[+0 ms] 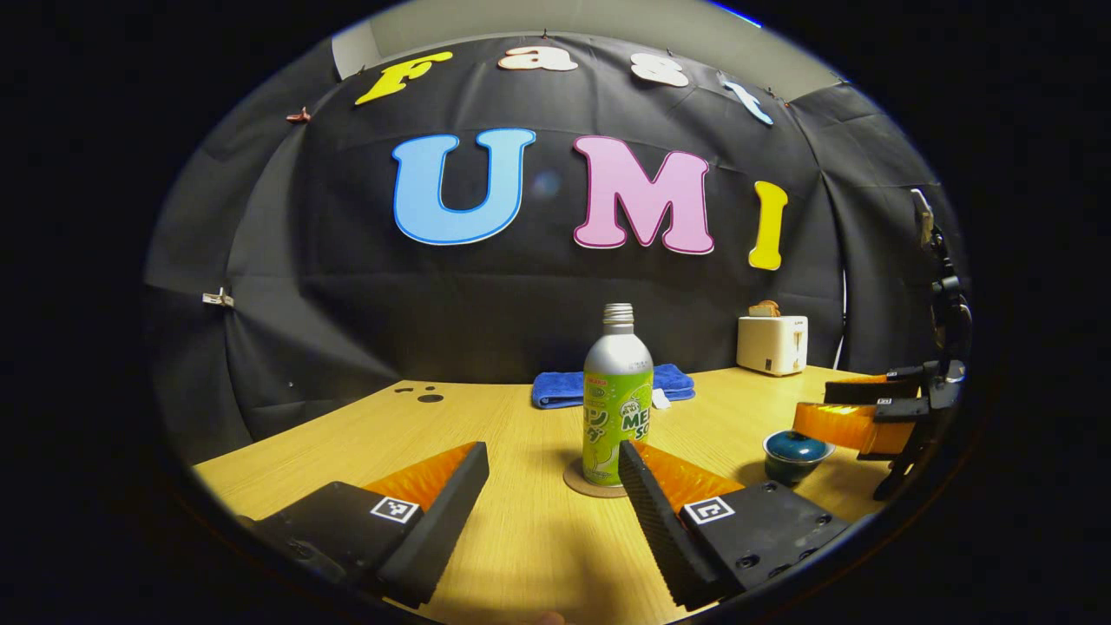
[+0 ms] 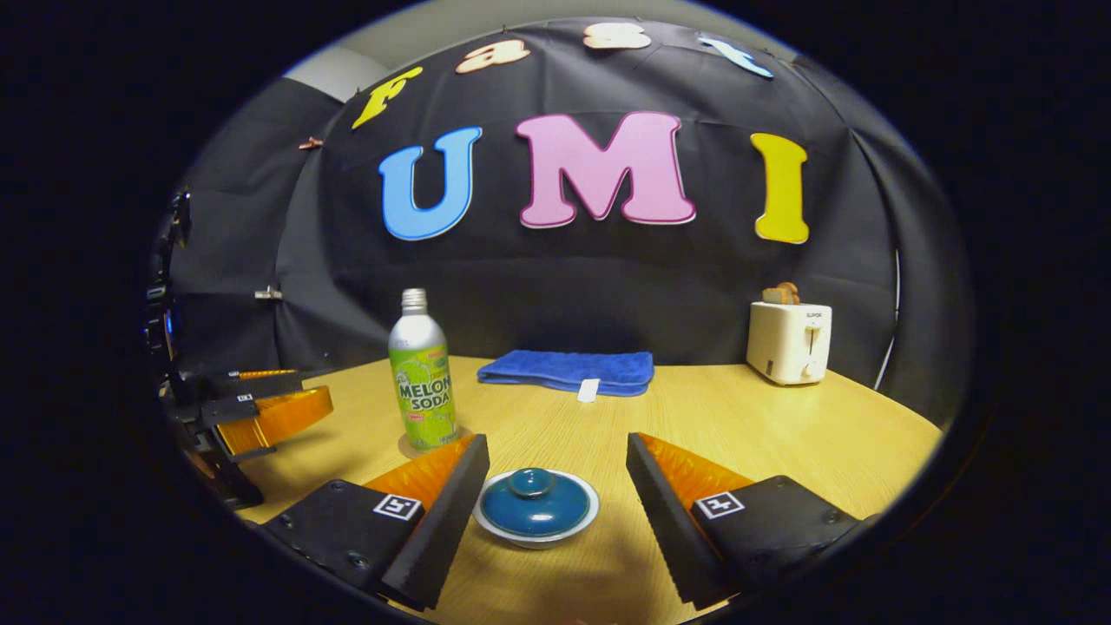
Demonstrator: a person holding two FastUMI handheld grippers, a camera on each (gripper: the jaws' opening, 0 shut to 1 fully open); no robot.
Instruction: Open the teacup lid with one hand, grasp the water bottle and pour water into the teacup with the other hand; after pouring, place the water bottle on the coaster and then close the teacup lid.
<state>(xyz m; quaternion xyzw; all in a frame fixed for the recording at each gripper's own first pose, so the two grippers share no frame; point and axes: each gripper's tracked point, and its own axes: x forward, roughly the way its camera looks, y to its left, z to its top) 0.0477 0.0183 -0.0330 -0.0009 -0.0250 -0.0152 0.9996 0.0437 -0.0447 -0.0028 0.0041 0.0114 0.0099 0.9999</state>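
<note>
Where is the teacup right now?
In the right gripper view, the lidded teacup sits on the table between the open right tongs, right of the water bottle.

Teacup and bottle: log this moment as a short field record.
teacup: lid on, between the open right gripper fingers, untouched
water bottle: upright on coaster, cap off
left gripper: open, facing the bottle, not touching
blue towel: folded at the table's back
toaster: back right, bread in the slots
</note>
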